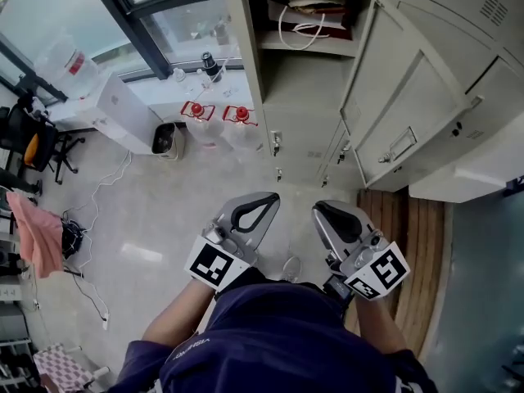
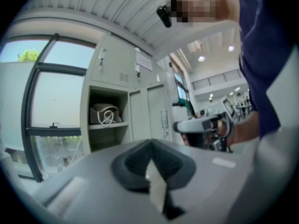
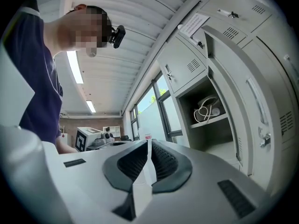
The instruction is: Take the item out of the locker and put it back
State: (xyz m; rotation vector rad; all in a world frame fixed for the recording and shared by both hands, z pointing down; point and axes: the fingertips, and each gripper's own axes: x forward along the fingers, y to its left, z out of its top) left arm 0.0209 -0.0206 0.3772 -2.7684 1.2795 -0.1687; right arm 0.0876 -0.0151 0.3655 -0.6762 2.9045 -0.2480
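Note:
The grey locker (image 1: 246, 64) stands open in front of me. On its upper shelf lies a pale bag (image 1: 307, 15) with a looped white cord handle; the compartment below is bare. My left gripper (image 1: 268, 196) and right gripper (image 1: 318, 209) are held side by side at waist height, well short of the locker, both pointing towards it. Each is shut with nothing between its jaws. In the left gripper view the bag (image 2: 105, 114) sits beyond the closed left gripper (image 2: 150, 141). In the right gripper view the bag (image 3: 208, 108) lies past the shut right gripper (image 3: 148, 141).
The locker door (image 1: 409, 113) swings out to the right, close to my right gripper's side. Two clear water jugs (image 1: 217, 121) with red caps stand left of the locker. A white cabinet (image 1: 115, 109), a chair (image 1: 33, 146) and floor cables (image 1: 90, 211) lie further left.

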